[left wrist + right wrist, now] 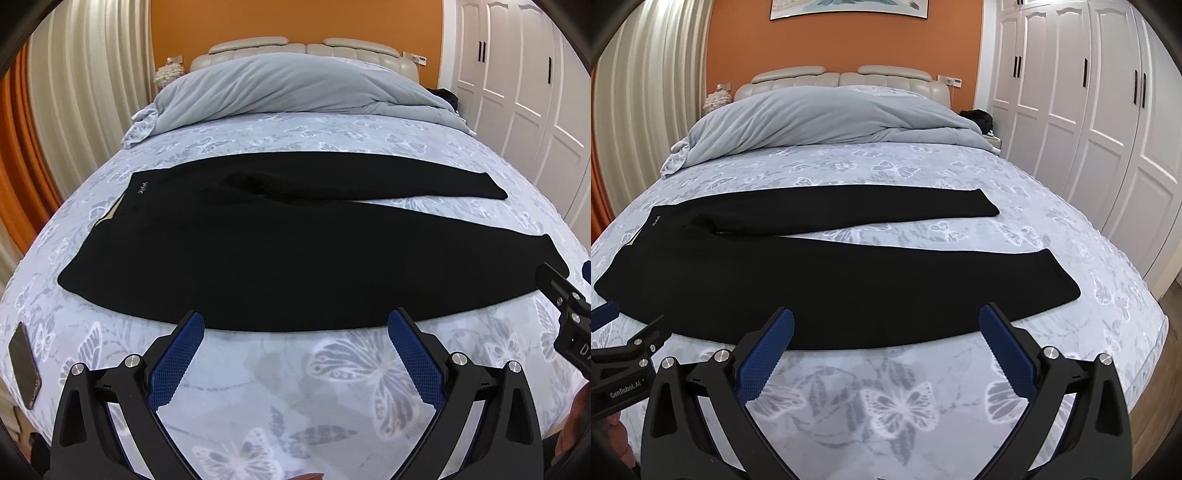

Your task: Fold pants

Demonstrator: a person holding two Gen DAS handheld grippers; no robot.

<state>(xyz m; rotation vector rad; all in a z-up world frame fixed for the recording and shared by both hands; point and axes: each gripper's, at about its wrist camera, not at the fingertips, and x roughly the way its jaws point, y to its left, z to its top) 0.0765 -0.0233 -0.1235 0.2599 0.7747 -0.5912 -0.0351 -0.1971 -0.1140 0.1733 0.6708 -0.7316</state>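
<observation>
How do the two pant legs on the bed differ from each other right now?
The far leg lies nearer the quilt; the near leg lies along the bed's front edge, just ahead of both open hand-held grippers. The near leg looks wider in these views; the far leg looks narrower. They splay apart toward the cuffs, with sheet showing between. Both are black, flat and unfolded.

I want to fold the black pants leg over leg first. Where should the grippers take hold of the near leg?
Probably along the black pants near edge, coming low from the bed's foot: left gripper near the waistband, right gripper near the cuff. Both are open, the cloth lies flat, and that edge faces them.
</observation>
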